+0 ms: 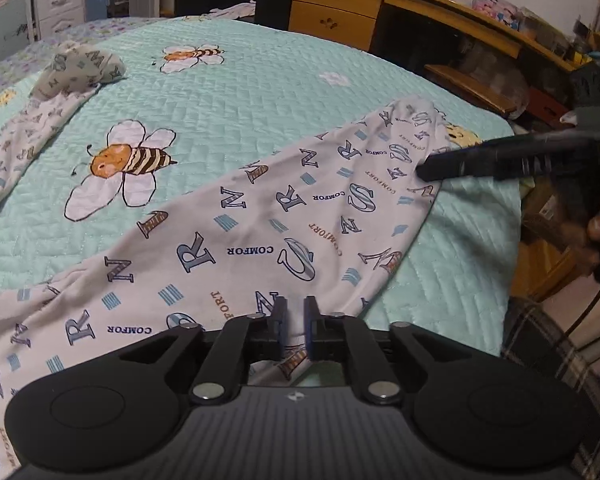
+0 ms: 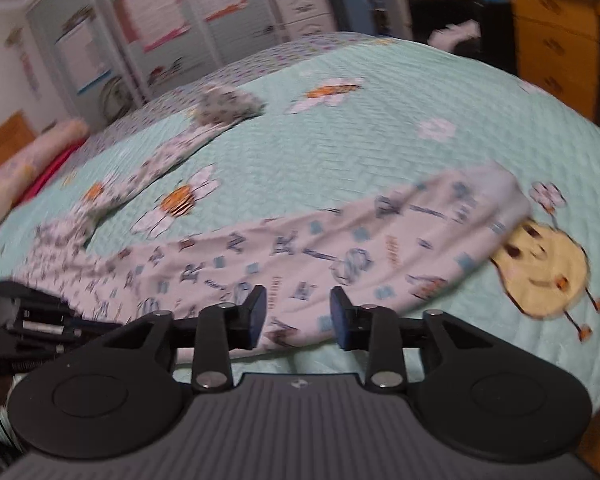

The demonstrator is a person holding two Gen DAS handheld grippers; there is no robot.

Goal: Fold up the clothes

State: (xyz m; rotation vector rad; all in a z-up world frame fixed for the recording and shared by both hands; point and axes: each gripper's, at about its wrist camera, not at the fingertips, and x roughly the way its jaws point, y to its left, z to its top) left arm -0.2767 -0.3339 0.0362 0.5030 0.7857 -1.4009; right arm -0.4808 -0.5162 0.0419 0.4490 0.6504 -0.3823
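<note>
Pajamas (image 1: 260,232) lay spread on the quilt (image 1: 260,92), white cloth printed with letters, one leg running from the lower left of the left wrist frame up to its hem at middle right. The second leg (image 1: 40,120) ran along the left edge, its bunched end at upper left, and was cut off by the frame. The right wrist view was blurred throughout; the print on the cloth could not be read there, and the shelves at upper left were smeared.

The left hand-held gripper (image 1: 296,320) sat at bottom centre of its frame, fingers drawn close together and pinching a fold of the pajamas' edge. The right hand-held gripper (image 2: 298,316) had its fingers well apart with nothing between them, hovering over the lower edge of the leg; whether it touched the cloth could not be told. In the left wrist view its dark tip (image 1: 432,168) lay over the cloth near the hem.

Bare quilt stretched across the upper middle of both frames. A wooden desk (image 1: 340,8) stood past the bed's right edge, at upper right.
</note>
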